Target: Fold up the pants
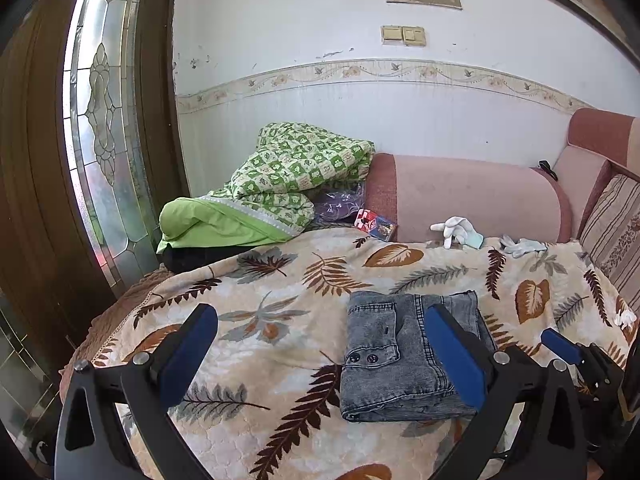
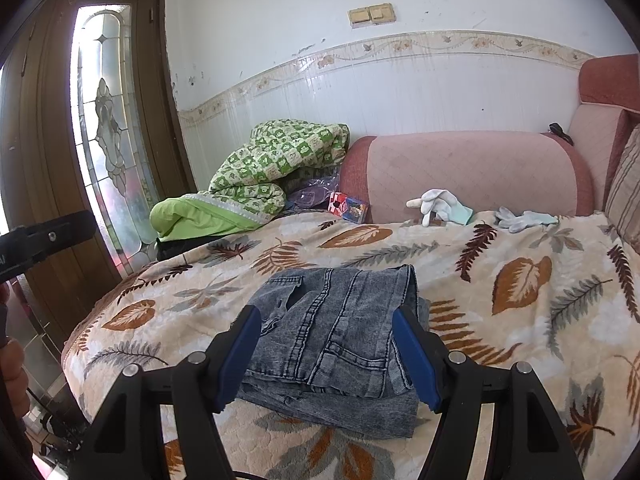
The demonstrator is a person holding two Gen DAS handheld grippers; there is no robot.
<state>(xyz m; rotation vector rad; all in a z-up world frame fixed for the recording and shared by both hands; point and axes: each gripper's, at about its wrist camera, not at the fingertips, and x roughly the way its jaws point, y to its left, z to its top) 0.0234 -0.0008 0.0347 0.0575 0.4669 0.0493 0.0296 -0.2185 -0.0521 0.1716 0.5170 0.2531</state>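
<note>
Grey washed denim pants (image 1: 392, 356) lie folded into a compact rectangle on the leaf-patterned blanket (image 1: 280, 280). My left gripper (image 1: 320, 356) is open, hanging above the blanket just left of the pants, its right blue pad (image 1: 456, 356) over the fold's right part. My right gripper (image 2: 332, 356) is open and empty, its blue pads either side of the near end of the folded pants (image 2: 336, 328), a little above them. The right gripper's tip also shows in the left wrist view (image 1: 560, 346).
A green patterned quilt (image 1: 288, 176) is piled at the back left by the wooden door (image 1: 32, 200). White gloves (image 1: 460, 230) and a colourful small box (image 1: 378, 222) lie against the pink sofa arm (image 1: 472, 196). A striped cushion (image 1: 616, 228) is on the right.
</note>
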